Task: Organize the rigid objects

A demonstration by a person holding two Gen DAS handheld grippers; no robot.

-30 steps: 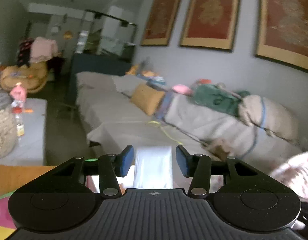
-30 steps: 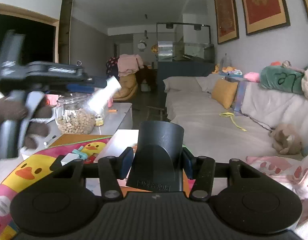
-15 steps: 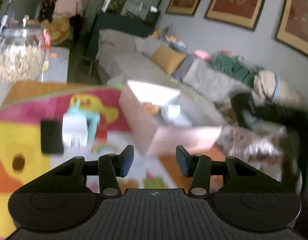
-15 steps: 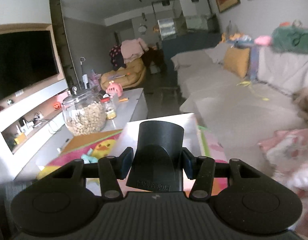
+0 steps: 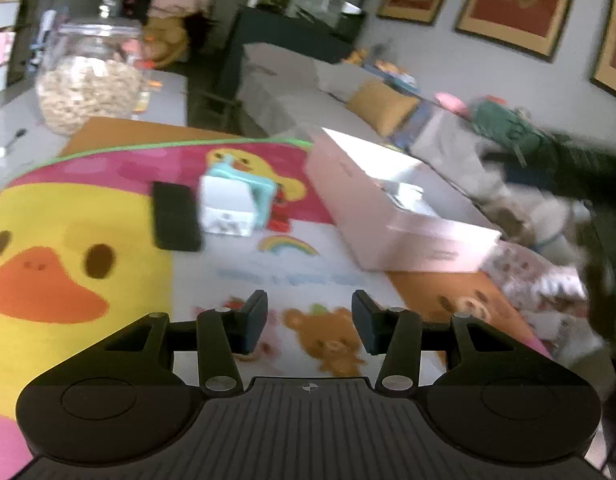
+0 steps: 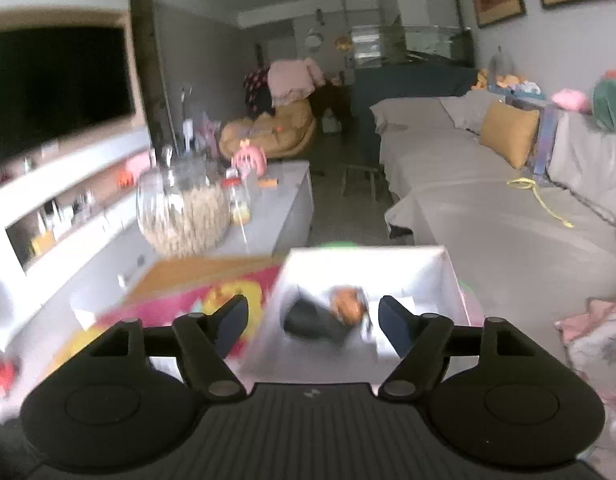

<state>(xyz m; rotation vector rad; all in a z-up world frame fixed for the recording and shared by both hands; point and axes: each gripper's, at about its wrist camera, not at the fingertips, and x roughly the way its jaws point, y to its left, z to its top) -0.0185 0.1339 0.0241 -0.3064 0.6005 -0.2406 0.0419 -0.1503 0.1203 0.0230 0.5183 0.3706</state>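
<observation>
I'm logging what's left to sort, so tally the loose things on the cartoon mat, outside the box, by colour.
Black: 1, the flat black slab
White: 1, the white block
Teal: 1, the teal piece behind it
Total: 3; a small red shape beside them is too blurred to count.

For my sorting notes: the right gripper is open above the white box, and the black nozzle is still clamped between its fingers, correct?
Not quite: the right gripper is open above the white box, but the black nozzle now lies inside the box, as the right wrist view shows.
</observation>
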